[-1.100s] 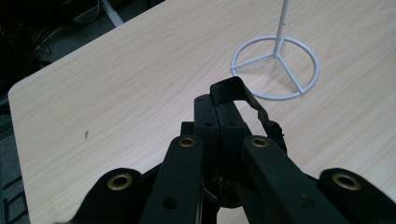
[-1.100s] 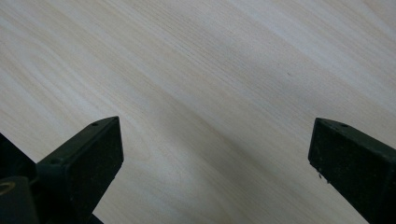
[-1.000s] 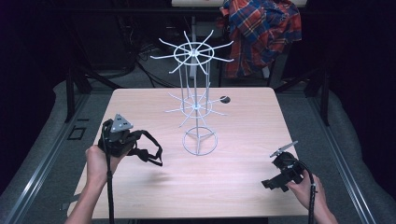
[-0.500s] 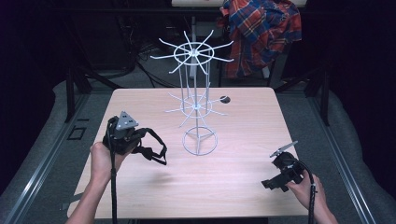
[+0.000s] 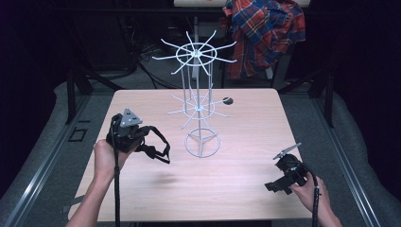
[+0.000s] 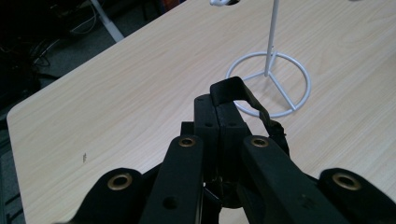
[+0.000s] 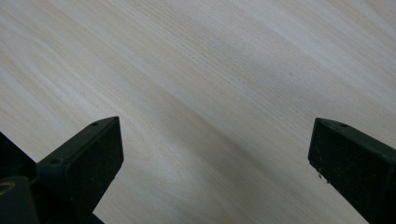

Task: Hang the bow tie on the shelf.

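While the left gripper [image 5: 142, 142] pinches a black strap [image 6: 243, 95] left of the white wire rack [image 5: 201, 104], the right gripper [image 5: 279, 182] gapes wide near right; plaid shirt [image 5: 265, 33] far behind

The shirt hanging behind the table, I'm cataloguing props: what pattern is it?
Red, blue and white plaid shirt, clearest in the high view.

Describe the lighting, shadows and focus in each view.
High view: the table is evenly lit, surroundings fall to near black, soft shadow under the left gripper. Left gripper view: the strap and the rack base look sharp, the nearest linkage slightly soft. Right gripper view: wood grain crisp, a broad diagonal shadow crosses it between the right gripper's wide-apart jaws.
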`<state>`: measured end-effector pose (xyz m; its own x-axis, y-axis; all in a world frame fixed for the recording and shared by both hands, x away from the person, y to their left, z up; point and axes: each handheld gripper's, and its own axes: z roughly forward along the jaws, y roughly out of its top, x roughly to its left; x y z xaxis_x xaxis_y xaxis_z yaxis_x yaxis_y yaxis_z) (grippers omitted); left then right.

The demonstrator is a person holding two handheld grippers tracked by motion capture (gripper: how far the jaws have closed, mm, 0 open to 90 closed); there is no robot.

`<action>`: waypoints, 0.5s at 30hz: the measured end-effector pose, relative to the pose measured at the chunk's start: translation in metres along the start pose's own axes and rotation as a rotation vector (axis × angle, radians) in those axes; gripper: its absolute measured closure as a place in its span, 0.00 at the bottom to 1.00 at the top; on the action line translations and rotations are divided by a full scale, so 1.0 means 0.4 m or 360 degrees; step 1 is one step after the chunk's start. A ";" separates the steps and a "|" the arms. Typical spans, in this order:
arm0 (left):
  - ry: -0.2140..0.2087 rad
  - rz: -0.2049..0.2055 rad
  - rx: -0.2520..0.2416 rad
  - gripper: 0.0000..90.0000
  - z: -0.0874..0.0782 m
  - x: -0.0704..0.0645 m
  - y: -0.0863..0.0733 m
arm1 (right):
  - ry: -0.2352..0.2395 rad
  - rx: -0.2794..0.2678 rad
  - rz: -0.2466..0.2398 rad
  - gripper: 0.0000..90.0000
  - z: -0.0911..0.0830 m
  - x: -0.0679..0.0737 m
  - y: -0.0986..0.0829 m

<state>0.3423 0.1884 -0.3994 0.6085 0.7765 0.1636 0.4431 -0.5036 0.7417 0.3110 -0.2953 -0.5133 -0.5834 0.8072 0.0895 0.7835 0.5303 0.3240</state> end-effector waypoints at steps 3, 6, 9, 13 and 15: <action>0.0000 0.0009 -0.0003 0.99 0.001 0.003 0.010 | -0.0003 0.0016 -0.0008 0.03 -0.002 -0.001 0.000; 0.0001 0.0006 -0.0009 0.99 0.003 0.003 0.017 | -0.0003 0.0015 -0.0008 0.03 -0.002 -0.001 0.000; 0.0004 0.0008 -0.0016 0.99 0.003 0.003 0.027 | -0.0003 -0.0008 0.0004 0.03 0.001 0.001 0.000; 0.0004 0.0020 -0.0024 0.99 0.002 0.003 0.043 | 0.0006 -0.0008 0.0004 0.03 0.001 0.002 0.000; 0.0010 0.0038 -0.0016 0.99 0.002 0.005 0.047 | 0.0007 -0.0009 0.0004 0.03 0.001 0.001 0.000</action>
<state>0.3522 0.1801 -0.3855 0.6149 0.7665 0.1854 0.4219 -0.5184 0.7438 0.3107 -0.2947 -0.5137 -0.5825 0.8073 0.0943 0.7837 0.5270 0.3289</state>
